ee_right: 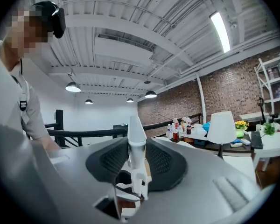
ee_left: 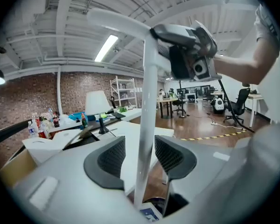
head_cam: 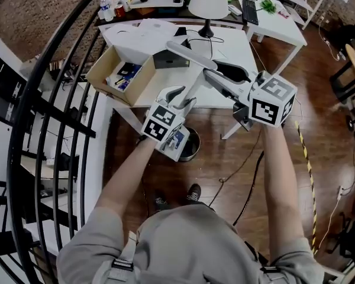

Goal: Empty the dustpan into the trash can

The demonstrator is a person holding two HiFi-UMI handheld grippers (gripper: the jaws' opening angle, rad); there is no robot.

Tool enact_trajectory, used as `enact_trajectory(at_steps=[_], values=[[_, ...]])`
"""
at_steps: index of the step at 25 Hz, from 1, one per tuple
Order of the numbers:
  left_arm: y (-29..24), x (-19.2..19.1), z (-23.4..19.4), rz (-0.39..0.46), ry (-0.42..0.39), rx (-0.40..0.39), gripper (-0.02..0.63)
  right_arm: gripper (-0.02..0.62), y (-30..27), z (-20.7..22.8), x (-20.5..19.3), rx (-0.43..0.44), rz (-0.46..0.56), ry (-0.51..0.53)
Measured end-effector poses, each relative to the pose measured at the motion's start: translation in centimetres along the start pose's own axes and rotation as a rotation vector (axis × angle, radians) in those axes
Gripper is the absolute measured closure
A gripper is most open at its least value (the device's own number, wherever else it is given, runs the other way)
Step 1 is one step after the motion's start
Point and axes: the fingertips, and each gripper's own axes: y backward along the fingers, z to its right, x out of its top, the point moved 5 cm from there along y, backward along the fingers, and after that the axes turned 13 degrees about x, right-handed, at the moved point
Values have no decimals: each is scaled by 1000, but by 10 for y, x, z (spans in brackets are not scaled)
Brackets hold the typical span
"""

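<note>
The left tool point(ee_left: 141, 155) is released, its jaws standing apart round the white pole of the dustpan point(ee_left: 147, 101) with clearance on both sides. The right tool point(ee_right: 136, 157) is likewise slack about the pole's upper end. The pan end hangs low over the trash can point(head_cam: 192, 148) beside the table point(head_cam: 225, 46), so tipping is judged under way or done, but no view confirms the contents have dropped.

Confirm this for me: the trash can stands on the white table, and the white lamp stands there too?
Not quite. The trash can stands on the wooden floor beside the white table, not on it, as the head view shows. The white lamp does stand on that table.
</note>
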Motion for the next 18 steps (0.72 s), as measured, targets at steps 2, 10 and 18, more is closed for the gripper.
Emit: enact_trajectory(at_steps=[2, 10, 18], values=[[-18, -22, 16, -61, -24, -35, 428, 480, 25, 4, -6, -27, 23, -26], [-84, -29, 98, -100, -116, -180, 497, 483, 148, 21, -44, -158, 134, -136], [-121, -21, 174, -149, -210, -295, 494, 483, 245, 17, -86, -276, 224, -201]])
